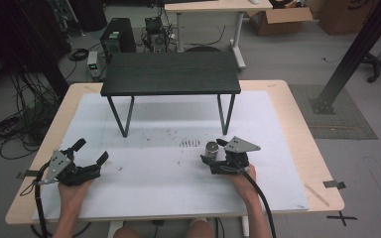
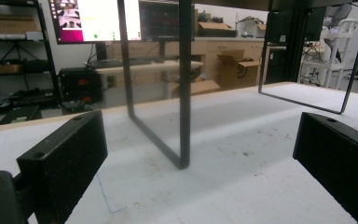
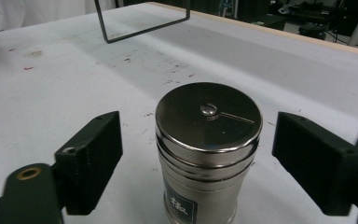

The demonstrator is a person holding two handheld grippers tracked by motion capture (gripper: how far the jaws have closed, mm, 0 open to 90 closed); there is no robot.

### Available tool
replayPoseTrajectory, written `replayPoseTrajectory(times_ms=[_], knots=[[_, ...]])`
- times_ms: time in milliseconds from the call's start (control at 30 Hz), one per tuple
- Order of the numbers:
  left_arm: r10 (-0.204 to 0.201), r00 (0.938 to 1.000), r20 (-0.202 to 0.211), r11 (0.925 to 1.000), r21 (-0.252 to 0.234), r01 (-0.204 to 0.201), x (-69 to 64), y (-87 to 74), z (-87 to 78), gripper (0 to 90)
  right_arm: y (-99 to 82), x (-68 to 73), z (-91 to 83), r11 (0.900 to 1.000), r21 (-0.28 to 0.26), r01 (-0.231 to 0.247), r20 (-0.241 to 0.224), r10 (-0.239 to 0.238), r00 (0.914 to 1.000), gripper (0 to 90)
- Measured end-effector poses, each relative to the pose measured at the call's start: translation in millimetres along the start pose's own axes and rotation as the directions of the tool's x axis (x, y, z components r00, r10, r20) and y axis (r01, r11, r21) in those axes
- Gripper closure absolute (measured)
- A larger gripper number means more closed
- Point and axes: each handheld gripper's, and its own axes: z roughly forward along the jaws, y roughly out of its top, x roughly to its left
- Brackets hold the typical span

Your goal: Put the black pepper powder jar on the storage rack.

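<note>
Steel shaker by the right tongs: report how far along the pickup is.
Done: the right tongs straddle the upright steel shaker, a gap showing on each side. In hand: nothing gripped yet. Left: close on it and lift. The left tongs wait open on the white mat.

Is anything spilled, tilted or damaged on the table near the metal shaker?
Only small dark specks lie scattered on the white mat beside the metal shaker, like spilled seasoning. The shaker stands upright with its lid on.

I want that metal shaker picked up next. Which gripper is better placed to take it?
Right. The right gripper already has the metal shaker standing between its open jaws, pads not yet touching. The left gripper sits apart at the table's other side, jaws open with nothing between them.
</note>
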Motion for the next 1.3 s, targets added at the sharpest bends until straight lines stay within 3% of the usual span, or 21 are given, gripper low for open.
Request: replayPoseTrajectory(times_ms=[333, 533, 800, 1300], knots=[[0.000, 1.0000, 0.000, 1.0000, 0.000, 0.000, -0.1, 0.0, 0.0, 3.3, -0.1, -0.1, -0.1, 1.0000, -0.008, 0.000, 0.013, 0.000, 0.9999, 32.1], [0.001, 1.0000, 0.000, 1.0000, 0.000, -0.001, -0.1, 0.0, -0.1, 3.3, -0.7, 2.1, -0.6, 0.9998, -0.014, 0.012, 0.033, -0.011, 0.9994, 48.6], [0.000, 1.0000, -0.001, 1.0000, 0.000, 0.000, -0.1, 0.0, 0.0, 3.3, -1.4, 4.5, -1.1, 0.9994, -0.017, 0.029, 0.052, -0.029, 0.9982, 49.2], [0.000, 1.0000, -0.002, 1.0000, 0.001, 0.000, 0.0, 0.0, 0.1, 3.5, -1.4, 3.4, -1.2, 0.9997, -0.018, 0.018, 0.049, -0.017, 0.9986, 49.3]])
